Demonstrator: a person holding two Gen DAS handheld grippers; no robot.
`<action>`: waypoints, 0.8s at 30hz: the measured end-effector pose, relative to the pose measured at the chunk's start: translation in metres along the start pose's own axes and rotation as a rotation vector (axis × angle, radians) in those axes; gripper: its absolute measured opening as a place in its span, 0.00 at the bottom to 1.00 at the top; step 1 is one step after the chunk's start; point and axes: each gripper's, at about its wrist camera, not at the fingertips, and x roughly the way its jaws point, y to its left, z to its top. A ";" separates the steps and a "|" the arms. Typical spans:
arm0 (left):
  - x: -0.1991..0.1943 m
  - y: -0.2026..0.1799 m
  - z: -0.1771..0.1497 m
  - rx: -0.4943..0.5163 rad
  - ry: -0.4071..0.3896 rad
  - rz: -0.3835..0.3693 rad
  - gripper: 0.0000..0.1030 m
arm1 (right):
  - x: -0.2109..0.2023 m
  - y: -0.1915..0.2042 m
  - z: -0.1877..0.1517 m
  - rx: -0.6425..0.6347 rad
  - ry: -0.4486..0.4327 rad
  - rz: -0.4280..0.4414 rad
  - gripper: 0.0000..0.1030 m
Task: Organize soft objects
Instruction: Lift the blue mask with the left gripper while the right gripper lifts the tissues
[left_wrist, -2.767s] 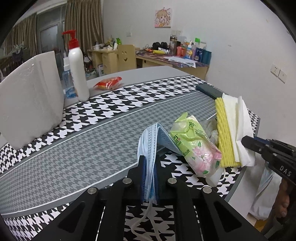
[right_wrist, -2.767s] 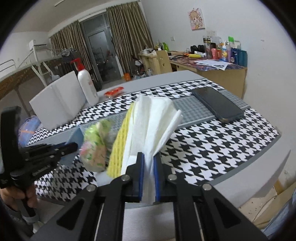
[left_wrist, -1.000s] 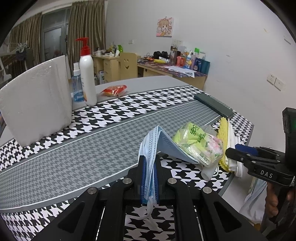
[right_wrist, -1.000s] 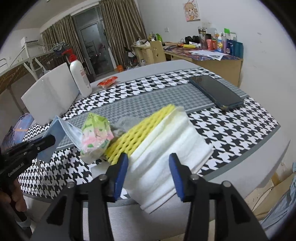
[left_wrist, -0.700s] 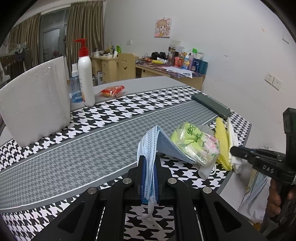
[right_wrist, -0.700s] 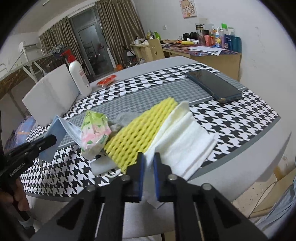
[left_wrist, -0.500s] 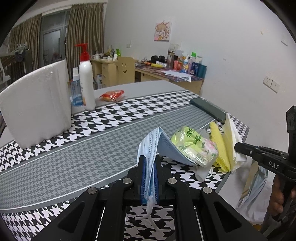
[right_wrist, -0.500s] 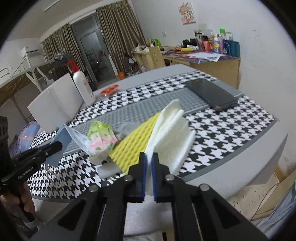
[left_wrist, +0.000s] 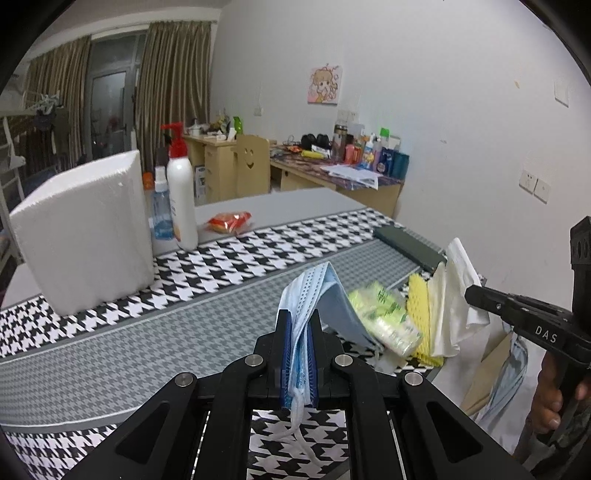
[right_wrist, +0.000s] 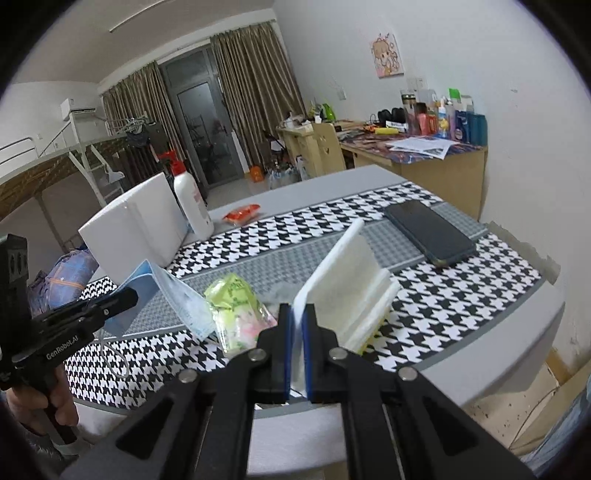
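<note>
Right wrist view: right gripper fingers shut on near edge of white cloth, which rises away from them, yellow foam beneath. Left gripper clamps mask; tissue pack sits on table btwn both, about equally near.

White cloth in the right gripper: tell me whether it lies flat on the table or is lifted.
Lifted at one side: the right gripper is shut on the white cloth, which stands steeply tilted, far corner raised above the table.
</note>
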 end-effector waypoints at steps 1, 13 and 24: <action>-0.003 0.000 0.002 0.000 -0.010 0.008 0.08 | -0.001 0.001 0.002 -0.001 -0.004 0.004 0.07; -0.018 0.006 0.014 -0.004 -0.059 0.043 0.08 | -0.009 0.018 0.017 -0.047 -0.050 0.040 0.07; -0.032 0.019 0.023 -0.018 -0.091 0.079 0.08 | -0.012 0.037 0.035 -0.103 -0.084 0.064 0.07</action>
